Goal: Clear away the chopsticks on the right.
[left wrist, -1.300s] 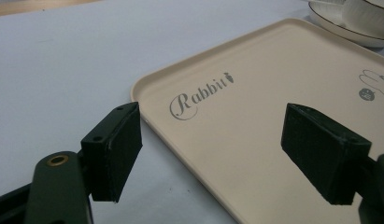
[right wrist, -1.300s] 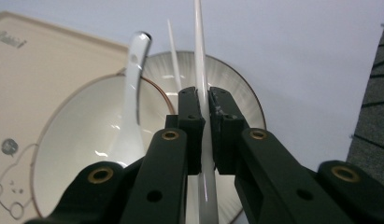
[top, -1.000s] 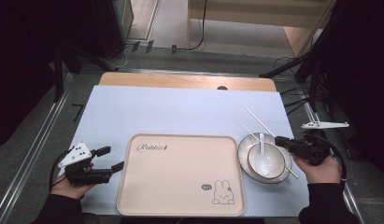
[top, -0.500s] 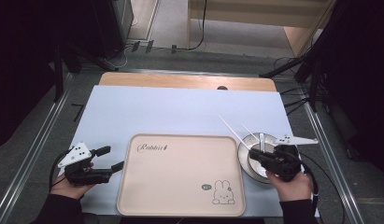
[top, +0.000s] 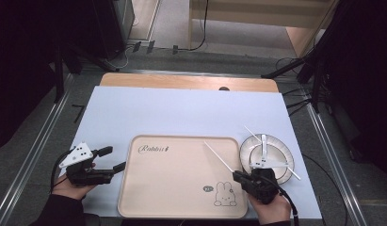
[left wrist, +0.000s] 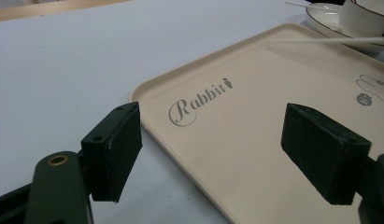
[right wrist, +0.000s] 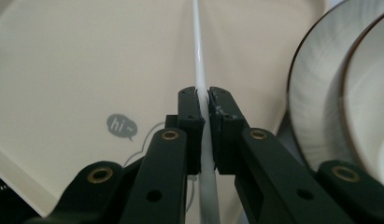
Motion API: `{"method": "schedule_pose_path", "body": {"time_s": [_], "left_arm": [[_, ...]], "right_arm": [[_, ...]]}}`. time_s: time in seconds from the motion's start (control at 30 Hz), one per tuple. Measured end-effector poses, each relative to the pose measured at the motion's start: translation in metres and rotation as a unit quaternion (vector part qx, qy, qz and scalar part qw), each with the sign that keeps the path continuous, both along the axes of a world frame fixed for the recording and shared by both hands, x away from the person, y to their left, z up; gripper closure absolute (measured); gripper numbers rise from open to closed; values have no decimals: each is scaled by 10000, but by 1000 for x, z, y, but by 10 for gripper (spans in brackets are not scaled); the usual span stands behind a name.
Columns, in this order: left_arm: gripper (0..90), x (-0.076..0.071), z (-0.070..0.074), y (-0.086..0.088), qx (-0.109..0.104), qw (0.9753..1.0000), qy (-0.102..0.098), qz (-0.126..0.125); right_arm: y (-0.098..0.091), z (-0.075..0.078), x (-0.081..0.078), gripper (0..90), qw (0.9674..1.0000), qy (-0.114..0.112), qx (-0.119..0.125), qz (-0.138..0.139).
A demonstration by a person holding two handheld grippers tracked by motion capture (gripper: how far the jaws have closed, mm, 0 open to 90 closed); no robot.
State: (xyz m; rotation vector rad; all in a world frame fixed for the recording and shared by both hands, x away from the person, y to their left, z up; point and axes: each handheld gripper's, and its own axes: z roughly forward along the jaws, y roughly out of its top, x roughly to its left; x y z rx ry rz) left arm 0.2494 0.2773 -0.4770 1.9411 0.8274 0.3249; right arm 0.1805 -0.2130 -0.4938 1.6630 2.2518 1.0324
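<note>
White sheet [top: 181, 113] covers the wooden table [top: 181, 81], dark floor with cables behind. Beige tray [top: 177, 188] sits at the near edge, printed with "Rabbit" and a bunny; nothing lies flat in it. Right gripper [top: 239, 177] is at the tray's near right corner, jaws clamped on one white chopstick [top: 218, 158]. Stick slants up and left from the jaws over the tray's right part; cannot tell if its tip touches the tray. In the right gripper view the two pads press on the chopstick [right wrist: 199, 70] from both sides, tray [right wrist: 87, 60] underneath.

Just right of the tray is a white plate [top: 284, 157] with a bowl [top: 257, 153] on it, a white spoon [top: 263, 147] in the bowl. Second chopstick [top: 295, 174] lies across the plate, one end past the rim, well clear of the gripper.

Left gripper [top: 112, 159] rests by the tray's left edge, jaws wide apart, holding nothing. Left gripper view: jaws frame the tray's corner [left wrist: 217, 135], with the plate [left wrist: 325, 21] and bowl [left wrist: 365, 14] far off.
</note>
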Motion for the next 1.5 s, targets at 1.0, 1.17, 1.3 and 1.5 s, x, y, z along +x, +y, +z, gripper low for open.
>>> {"method": "schedule_pose_path", "body": {"time_s": [1.0,1.17,1.3,1.5], "left_arm": [[210,0,0,-1,3,10000,-13,-24],[210,0,0,0,3,10000,-9,-23],[210,-1,0,0,26,10000,1,-18],[211,-1,-1,0,41,10000,9,-6]], "right_arm": [[4,-2,11,448,9965,-488,381,555],[-10,17,18,342,9925,-716,470,872],[-28,26,23,327,9905,-842,430,999],[-62,32,30,325,9854,-1024,571,1231]]}}
